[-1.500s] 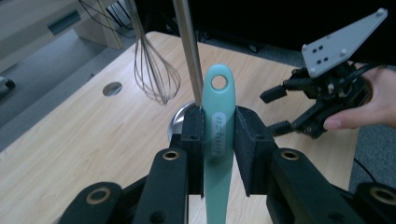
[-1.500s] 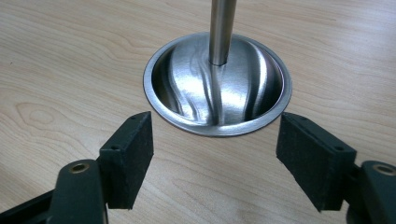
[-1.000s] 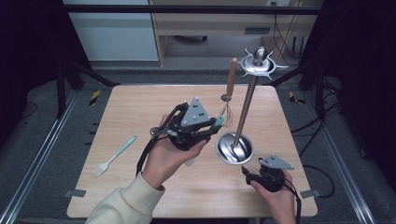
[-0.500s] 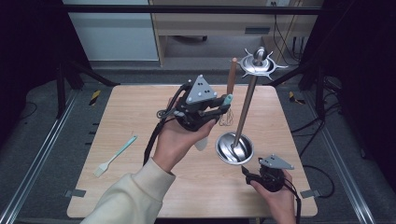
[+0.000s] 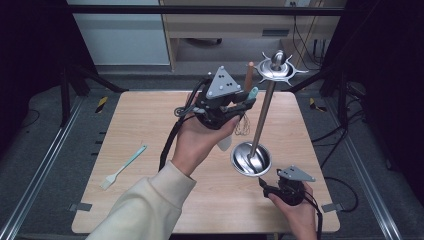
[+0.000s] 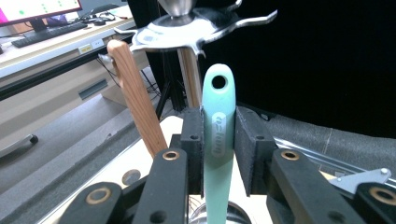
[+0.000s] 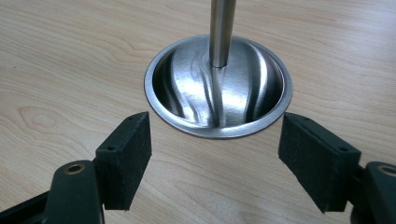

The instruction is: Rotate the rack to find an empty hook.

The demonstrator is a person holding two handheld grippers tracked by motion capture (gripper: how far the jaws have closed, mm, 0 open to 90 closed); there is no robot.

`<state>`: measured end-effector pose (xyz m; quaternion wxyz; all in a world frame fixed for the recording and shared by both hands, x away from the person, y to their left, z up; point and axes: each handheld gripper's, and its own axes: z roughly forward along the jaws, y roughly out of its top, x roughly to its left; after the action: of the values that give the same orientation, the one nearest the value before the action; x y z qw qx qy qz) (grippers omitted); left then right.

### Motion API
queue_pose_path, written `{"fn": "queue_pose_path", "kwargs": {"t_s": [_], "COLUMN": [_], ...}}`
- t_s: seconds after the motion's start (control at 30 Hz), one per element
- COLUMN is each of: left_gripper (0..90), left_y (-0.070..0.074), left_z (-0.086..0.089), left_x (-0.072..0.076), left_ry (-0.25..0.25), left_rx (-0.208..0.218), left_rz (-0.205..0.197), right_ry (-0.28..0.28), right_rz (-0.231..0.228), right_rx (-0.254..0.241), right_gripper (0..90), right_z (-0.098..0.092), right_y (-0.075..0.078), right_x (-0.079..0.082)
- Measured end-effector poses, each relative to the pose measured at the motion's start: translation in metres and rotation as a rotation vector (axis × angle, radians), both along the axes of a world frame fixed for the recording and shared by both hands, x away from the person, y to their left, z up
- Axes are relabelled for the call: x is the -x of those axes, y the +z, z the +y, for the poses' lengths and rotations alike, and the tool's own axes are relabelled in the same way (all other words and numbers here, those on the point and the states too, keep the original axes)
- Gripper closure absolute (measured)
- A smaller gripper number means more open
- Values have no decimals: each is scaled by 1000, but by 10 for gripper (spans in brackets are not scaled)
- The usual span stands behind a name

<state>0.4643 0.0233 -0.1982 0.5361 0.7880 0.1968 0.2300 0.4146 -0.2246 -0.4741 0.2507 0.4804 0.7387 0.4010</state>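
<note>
Mint-handled utensil upright at frame centre, pinched by the left gripper, hanging hole up, likely to hook onto the steel rack's crown. Its working end is hidden below the jaws. Right gripper spread, lower right, beside the rack's base. Wooden handle hangs behind.

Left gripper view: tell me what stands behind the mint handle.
Behind the mint handle stand a wooden handle and the steel rack's pronged top; its pole is partly covered by the handle.
</note>
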Motion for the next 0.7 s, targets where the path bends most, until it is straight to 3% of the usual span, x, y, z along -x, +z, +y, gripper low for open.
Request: {"fn": "queue_pose_path", "kwargs": {"t_s": [0.27,0.7], "left_gripper": [743,743], "left_y": [6,1], "left_z": [-3,-8], "left_x": [-3,-13], "left_ry": [13,19], "left_rx": [22,42], "left_rz": [-1,27], "right_ry": [1,1], "right_rz": [-2,4], "right_rx": [-1,-10], "right_gripper": [258,259], "right_z": [-1,-1], "right_y": [0,1], "right_x": [0,1]}}
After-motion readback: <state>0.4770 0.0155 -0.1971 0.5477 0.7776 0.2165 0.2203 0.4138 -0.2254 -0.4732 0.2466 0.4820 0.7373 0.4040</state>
